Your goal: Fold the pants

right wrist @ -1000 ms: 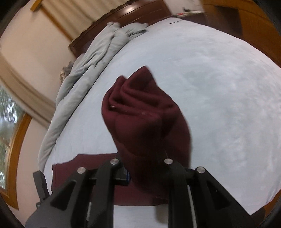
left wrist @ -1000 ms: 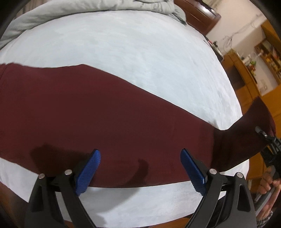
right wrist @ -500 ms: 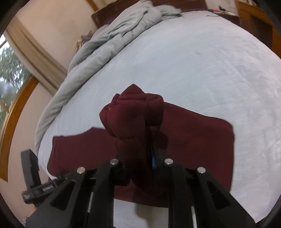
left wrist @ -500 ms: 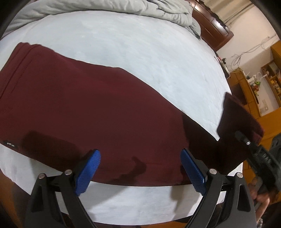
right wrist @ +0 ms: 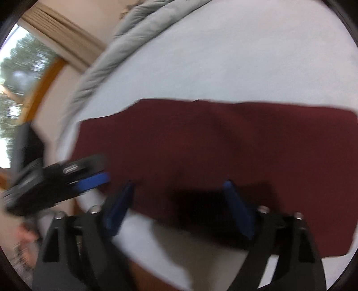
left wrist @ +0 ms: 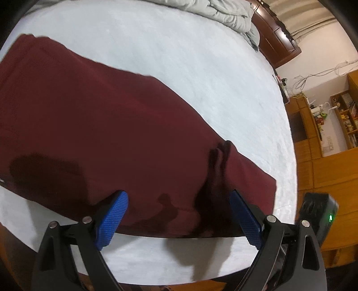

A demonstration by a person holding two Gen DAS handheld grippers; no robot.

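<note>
A: Where are the pants (left wrist: 116, 134)?

B: Flat on the bed (left wrist: 201, 67), long axis running nine to three, straight ahead at twelve of both grippers.

A: Grippers?

B: Left gripper (left wrist: 179, 218) spread, empty; right gripper (right wrist: 179, 208) spread too, over the near edge, equally close.

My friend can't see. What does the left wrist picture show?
Dark red pants lie folded flat on a white bed. The open left tool hovers at their near edge, holding nothing. A grey blanket is bunched at the far end.
</note>
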